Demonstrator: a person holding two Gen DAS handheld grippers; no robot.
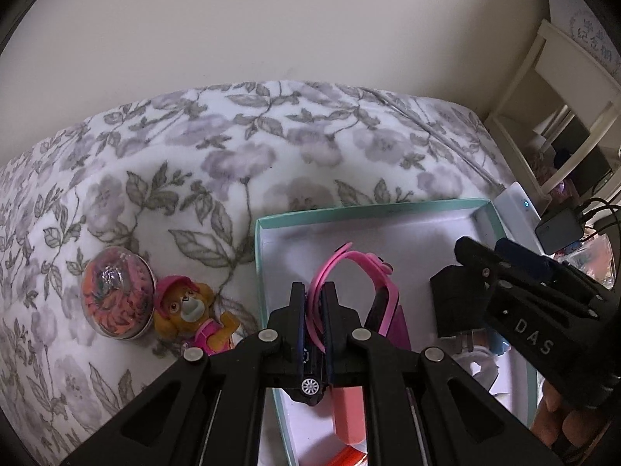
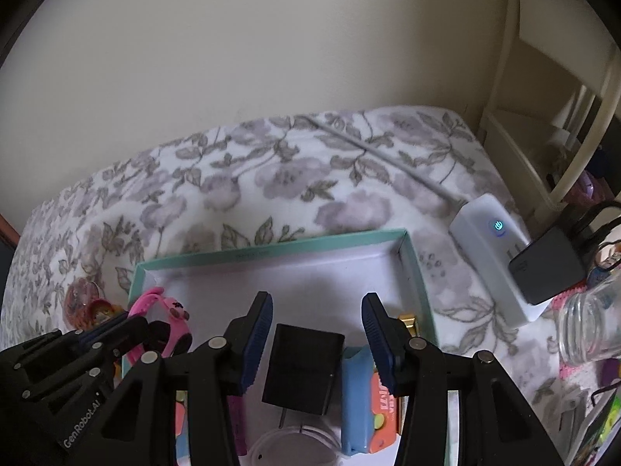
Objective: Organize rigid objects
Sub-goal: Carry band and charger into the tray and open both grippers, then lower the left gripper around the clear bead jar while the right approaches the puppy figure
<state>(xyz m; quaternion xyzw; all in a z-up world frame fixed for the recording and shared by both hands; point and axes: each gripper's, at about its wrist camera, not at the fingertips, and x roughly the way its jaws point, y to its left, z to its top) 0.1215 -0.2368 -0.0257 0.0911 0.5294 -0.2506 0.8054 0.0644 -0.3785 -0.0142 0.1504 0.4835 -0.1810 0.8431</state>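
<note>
A teal box [image 1: 349, 210] with a white inside lies on the floral blanket; it also shows in the right wrist view [image 2: 271, 251]. My left gripper [image 1: 313, 295] is shut on the strap of a pink watch [image 1: 372, 272], holding it over the box's left part; the watch also shows in the right wrist view [image 2: 170, 310]. My right gripper [image 2: 316, 306] is open and empty, hovering above a black charger plug [image 2: 302, 369] in the box; the plug also shows in the left wrist view [image 1: 458, 306]. A toy dog figure [image 1: 190, 310] and a round clear case [image 1: 116, 291] lie left of the box.
In the box lie a blue item [image 2: 355, 388], an orange pack [image 2: 384, 407], a salmon bar [image 1: 347, 415] and a white cable coil [image 2: 291, 446]. A white power strip [image 2: 493, 256] with a black adapter [image 2: 547, 268] and a glass jar [image 2: 590, 322] sit at the right.
</note>
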